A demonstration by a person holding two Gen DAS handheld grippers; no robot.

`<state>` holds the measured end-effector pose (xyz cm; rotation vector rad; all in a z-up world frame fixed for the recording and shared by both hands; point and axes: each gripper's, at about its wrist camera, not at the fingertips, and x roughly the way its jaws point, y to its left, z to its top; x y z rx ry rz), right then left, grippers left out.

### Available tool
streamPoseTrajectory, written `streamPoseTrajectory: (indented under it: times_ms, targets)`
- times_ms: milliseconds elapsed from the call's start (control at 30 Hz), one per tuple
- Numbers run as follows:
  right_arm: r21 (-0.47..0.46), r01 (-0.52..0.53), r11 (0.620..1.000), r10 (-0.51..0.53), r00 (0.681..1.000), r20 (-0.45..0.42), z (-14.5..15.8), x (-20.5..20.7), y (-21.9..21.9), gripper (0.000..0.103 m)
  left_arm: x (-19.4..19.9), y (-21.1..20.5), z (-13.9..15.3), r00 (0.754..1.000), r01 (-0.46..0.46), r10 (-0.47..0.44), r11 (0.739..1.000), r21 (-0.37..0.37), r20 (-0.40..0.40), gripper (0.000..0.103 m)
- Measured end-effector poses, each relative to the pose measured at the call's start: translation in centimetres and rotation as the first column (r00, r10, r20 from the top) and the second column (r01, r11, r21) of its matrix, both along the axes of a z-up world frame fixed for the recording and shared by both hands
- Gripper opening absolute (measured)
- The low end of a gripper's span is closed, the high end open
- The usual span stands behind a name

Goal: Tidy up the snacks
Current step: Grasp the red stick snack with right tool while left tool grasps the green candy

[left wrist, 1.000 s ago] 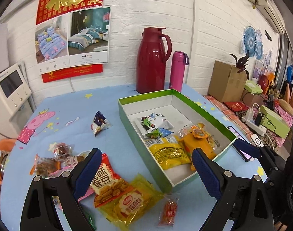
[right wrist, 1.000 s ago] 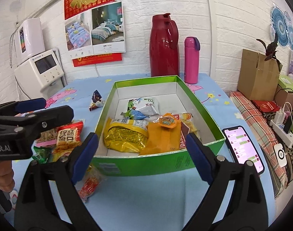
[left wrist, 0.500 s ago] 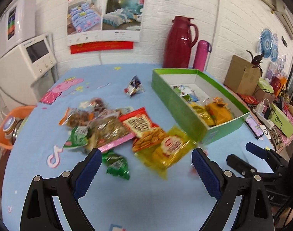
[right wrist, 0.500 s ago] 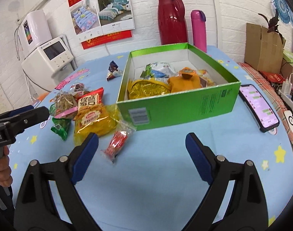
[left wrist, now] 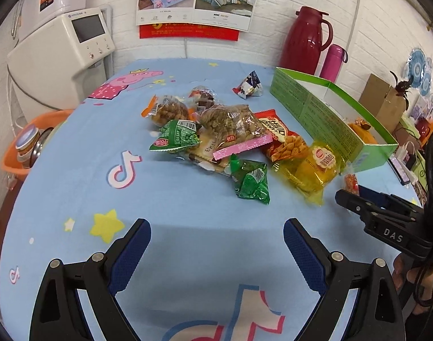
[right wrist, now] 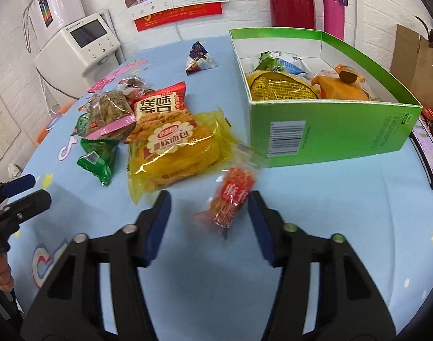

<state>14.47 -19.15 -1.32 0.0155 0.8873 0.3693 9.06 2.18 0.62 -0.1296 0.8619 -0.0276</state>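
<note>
Right claw [right wrist: 209, 207]: open, jaws spread low over the tabletop, holding nothing; the small red snack packet [right wrist: 232, 199] lies between the fingers, close to the right one, contact not clear.
Left claw [left wrist: 216, 240]: open wide above bare blue cloth, holding nothing, well short of the snack pile.
Small red snack packet: flat on the tabletop, just in front of the green box's near left corner, beside the yellow bread bag.
Green box [right wrist: 330, 139]: open-topped, on the right side of the tabletop; already holds a yellow packet [right wrist: 279, 89], an orange packet [right wrist: 341, 88] and a white-and-blue packet [right wrist: 284, 61].
Yellow bread bag [right wrist: 176, 150]: on the cloth left of the box, partly overlapping a red biscuit bag [right wrist: 159, 103].
Snack pile: clear nut bag with a pink strip [left wrist: 233, 126], two green packets [left wrist: 176, 139] [left wrist: 252, 180] and other small packs heaped together.
Pyramid packet [left wrist: 249, 88]: alone, nearer the wall, left of the box.
Tabletop [left wrist: 165, 204]: covered in a blue cartoon-print cloth.
Background: red thermos jug [left wrist: 304, 39] and pink bottle [left wrist: 331, 62] against the white brick wall behind the box.
</note>
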Motion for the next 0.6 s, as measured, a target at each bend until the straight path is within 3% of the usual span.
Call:
streamPoseTrajectory:
  times_ms: [33,233,400,600]
  targets:
    - [-0.002,0.001,1.0,-0.001,1.0,-0.009,-0.2,0.0,-0.1,0.022,0.2,-0.1,0.1,1.0,0.004,-0.004,1.0,-0.011,0.003,0.096]
    - [0.013,0.001,1.0,-0.001,1.0,-0.004,0.2,-1.1,-0.7,0.022,3.6,-0.9,-0.6,1.0,0.023,-0.024,0.996,-0.082,-0.013,0.091]
    - [0.021,0.01,1.0,-0.01,1.0,-0.004,0.4,-1.8,-1.3,0.022,6.5,-1.2,-1.9,0.997,0.017,-0.026,0.991,-0.136,-0.067,0.065]
    - [0.031,0.011,0.999,-0.011,1.0,-0.008,0.2,-1.6,-1.3,0.022,7.5,-1.6,-2.9,0.995,0.016,-0.028,0.992,-0.129,-0.093,0.065]
